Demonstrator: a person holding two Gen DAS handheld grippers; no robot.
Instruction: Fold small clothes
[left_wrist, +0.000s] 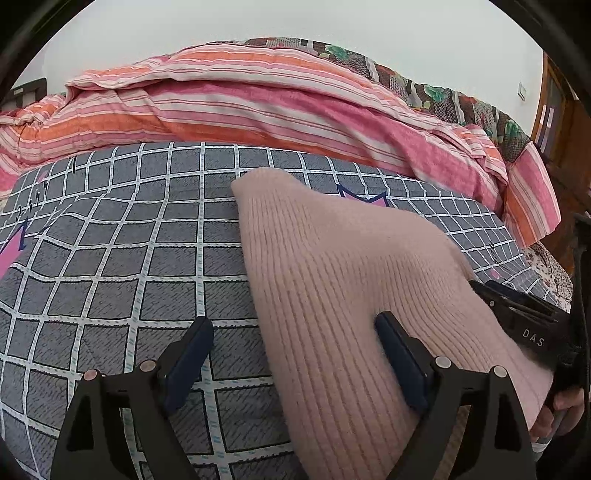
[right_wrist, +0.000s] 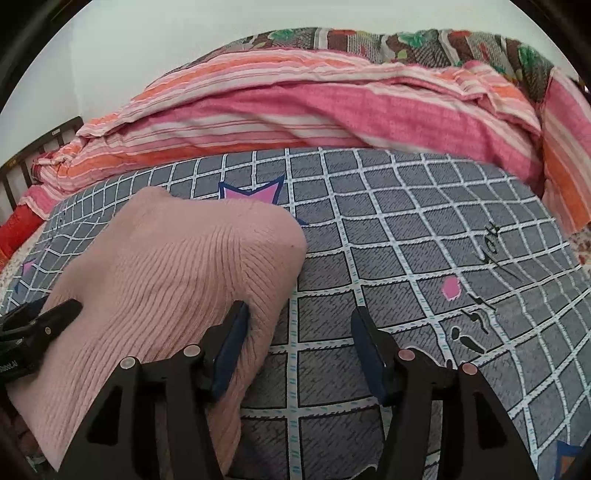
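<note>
A pink ribbed knit garment (left_wrist: 343, 280) lies on the bed, spread over the grey checked sheet (left_wrist: 122, 236), with a heap of striped pink and orange bedding (left_wrist: 258, 99) behind it. The garment runs lengthwise away from the person, its far end narrowing to a rounded corner near a pink star printed on the sheet.

The left tool (left_wrist: 295, 354) stands wide open over the garment's left edge: one finger rests on the knit, the other over bare sheet, and nothing is pinched. The right tool (right_wrist: 297, 343) is parted about halfway at the opposite edge, its left finger against the fabric, its right over the sheet; it holds nothing either, though whether that pad presses in or merely touches is hard to say from here.

So the garment lies between the two tools, each equally near its own edge, suggesting the next fold would run along the long axis.
</note>
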